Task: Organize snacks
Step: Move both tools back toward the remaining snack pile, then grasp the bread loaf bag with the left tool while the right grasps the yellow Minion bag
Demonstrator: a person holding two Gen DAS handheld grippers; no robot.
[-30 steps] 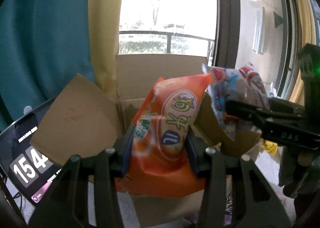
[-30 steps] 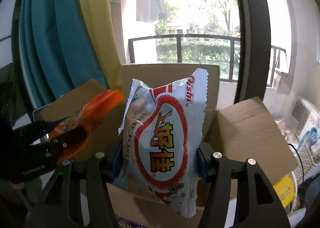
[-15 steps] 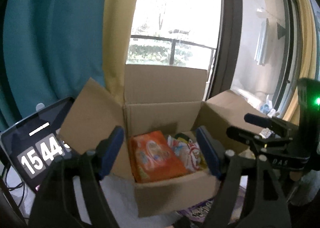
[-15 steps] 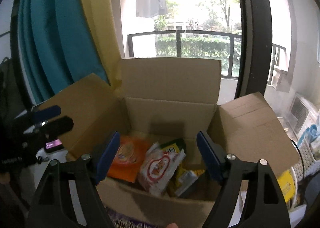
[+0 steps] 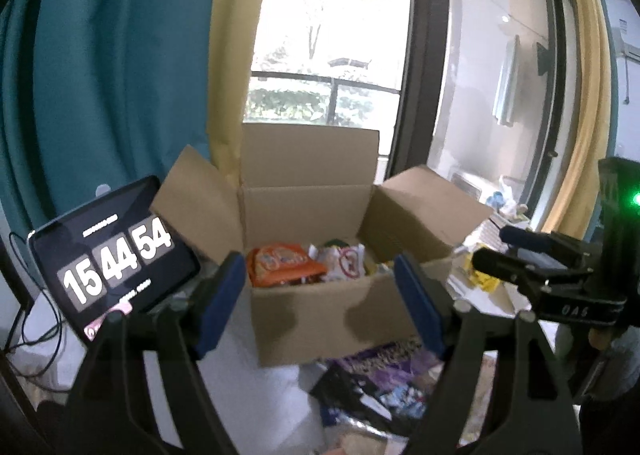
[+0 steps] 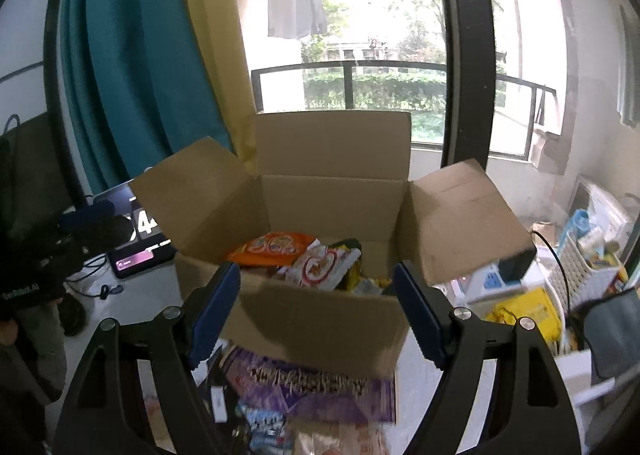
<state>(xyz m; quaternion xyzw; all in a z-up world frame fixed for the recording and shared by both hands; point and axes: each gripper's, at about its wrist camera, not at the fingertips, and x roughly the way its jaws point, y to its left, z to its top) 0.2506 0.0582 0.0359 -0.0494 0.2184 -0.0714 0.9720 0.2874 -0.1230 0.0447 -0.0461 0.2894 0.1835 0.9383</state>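
Observation:
An open cardboard box (image 5: 332, 319) (image 6: 312, 319) stands on the table with its flaps spread. Inside lie an orange snack bag (image 5: 280, 263) (image 6: 272, 247) and a white and red shrimp flakes bag (image 5: 344, 261) (image 6: 320, 267), with other packets beside them. My left gripper (image 5: 320, 303) is open and empty, in front of the box. My right gripper (image 6: 316, 307) is open and empty too, and it shows in the left wrist view (image 5: 536, 267) to the right of the box. A purple snack bag (image 5: 384, 371) (image 6: 304, 387) and other packets lie in front of the box.
A tablet with a clock (image 5: 108, 259) leans left of the box, with cables beside it. A yellow bag (image 6: 528, 315) and a white basket (image 6: 584, 267) sit to the right. Teal and yellow curtains and a window stand behind.
Both grippers opened and dropped the orange bag and the shrimp flakes bag into the box. Both have since pulled back from the box, empty.

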